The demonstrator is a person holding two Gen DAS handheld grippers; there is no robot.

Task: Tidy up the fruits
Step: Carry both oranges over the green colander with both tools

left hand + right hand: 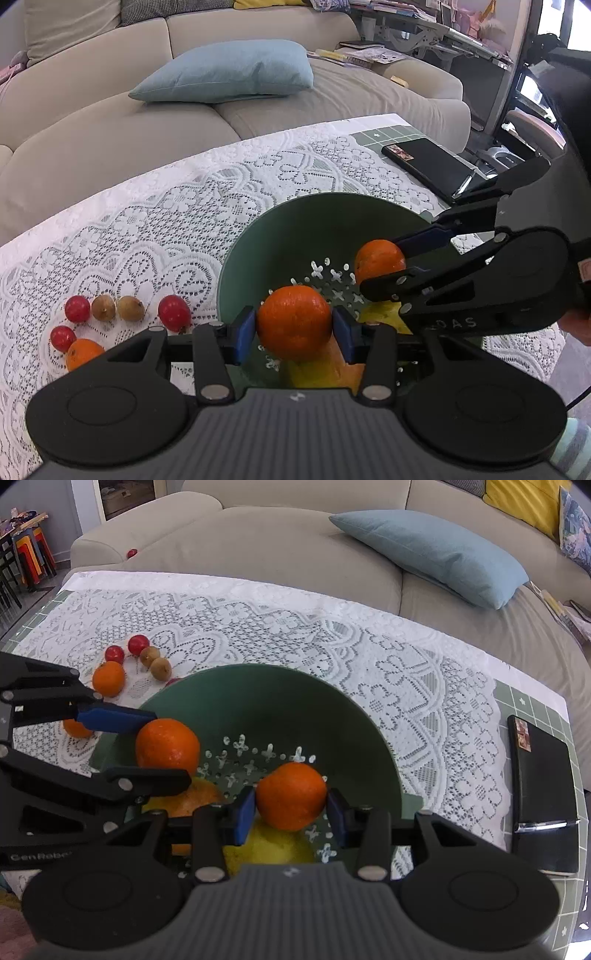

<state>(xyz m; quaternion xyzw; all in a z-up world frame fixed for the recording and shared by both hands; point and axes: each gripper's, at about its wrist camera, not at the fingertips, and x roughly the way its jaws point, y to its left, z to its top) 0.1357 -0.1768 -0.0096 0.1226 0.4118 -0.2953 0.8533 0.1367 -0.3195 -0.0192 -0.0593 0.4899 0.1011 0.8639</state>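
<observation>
Green plastic forms the perforated bowl (258,236) that sits on the lace cloth (147,221) covering the table, and both grippers hang over it. The left gripper (294,325) has its blue-padded jaws pinching an orange (293,321) above the near side of the bowl. The right gripper (291,805) likewise has its jaws clamped on a second orange (291,795) over the bowl's drain holes. Beneath them, in the bowl, lie yellow and orange fruits (269,843), partly hidden by the grippers. On the cloth to the left of the bowl rests a loose cluster: three red fruits (77,308), two brown ones (130,307) and another orange (83,352). A black notebook (543,794) with a pen lies on the table's right end, well apart from the bowl.
</observation>
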